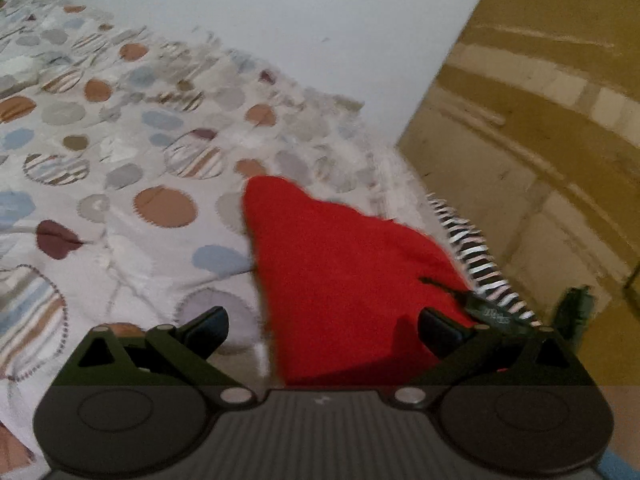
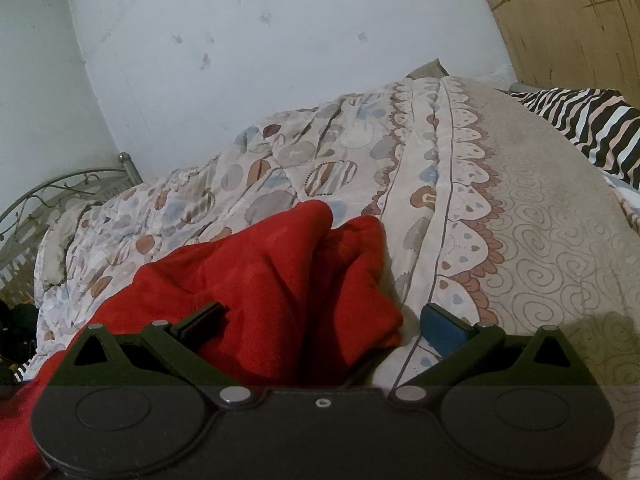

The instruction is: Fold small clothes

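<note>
The red garment [image 2: 280, 280] is seen crumpled on the bedspread [image 2: 540, 240], lying between the spread jaws of both the left gripper [image 1: 322, 330] and right gripper [image 2: 322, 320], gripped by neither.

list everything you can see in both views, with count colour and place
red garment: 1, red, bunched on the bed between both sets of open fingers
bedspread: 1, pale with brown, blue and grey circles, covering the bed
striped cloth: 1, black, white and pink, far right edge of the bed
metal bed frame: 1, grey, left end of the bed
wall: 1, pale blue-white, behind the bed
left gripper: 1, black, open
right gripper: 1, black, open
</note>
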`<state>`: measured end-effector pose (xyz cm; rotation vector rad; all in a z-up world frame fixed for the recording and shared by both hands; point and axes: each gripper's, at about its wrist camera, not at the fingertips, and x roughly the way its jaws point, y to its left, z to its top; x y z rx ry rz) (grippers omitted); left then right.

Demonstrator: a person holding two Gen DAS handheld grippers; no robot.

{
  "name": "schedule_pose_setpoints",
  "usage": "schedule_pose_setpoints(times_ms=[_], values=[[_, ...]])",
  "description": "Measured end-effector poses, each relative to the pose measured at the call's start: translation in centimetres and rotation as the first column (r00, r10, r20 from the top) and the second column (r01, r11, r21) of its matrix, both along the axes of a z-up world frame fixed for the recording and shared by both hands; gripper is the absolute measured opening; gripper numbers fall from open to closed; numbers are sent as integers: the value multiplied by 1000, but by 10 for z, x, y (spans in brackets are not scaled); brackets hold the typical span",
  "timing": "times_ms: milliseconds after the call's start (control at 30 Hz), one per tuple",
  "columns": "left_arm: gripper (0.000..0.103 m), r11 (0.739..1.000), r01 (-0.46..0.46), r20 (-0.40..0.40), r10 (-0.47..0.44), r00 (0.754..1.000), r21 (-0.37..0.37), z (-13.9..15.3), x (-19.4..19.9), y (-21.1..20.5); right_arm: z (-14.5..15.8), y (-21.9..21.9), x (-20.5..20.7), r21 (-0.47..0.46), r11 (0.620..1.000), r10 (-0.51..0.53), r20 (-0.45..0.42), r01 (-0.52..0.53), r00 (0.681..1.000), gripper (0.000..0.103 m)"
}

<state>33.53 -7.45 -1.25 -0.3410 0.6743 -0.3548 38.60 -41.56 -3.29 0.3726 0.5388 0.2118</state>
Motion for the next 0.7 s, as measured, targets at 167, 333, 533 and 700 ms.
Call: schedule_pose_setpoints(times_ms=[167, 333, 533, 700], values=[[103, 996, 55, -115, -64, 991, -76, -24, 36, 10, -1, 0, 0, 1, 1000, 1, 1, -1, 1000, 103], [103, 991, 69, -144, -85, 986, -110, -38, 45, 9, -1, -1, 0, 8, 1000, 2, 4, -2, 1000, 103], [103, 994, 80, -134, -90, 987, -78, -39, 47, 0, -2, -2, 0, 12, 1000, 3, 6, -3, 1000, 103], [103, 995, 82, -128, -90, 988, -64, -39, 47, -4, -2, -1, -1, 14, 1000, 3, 7, -3, 1000, 103]])
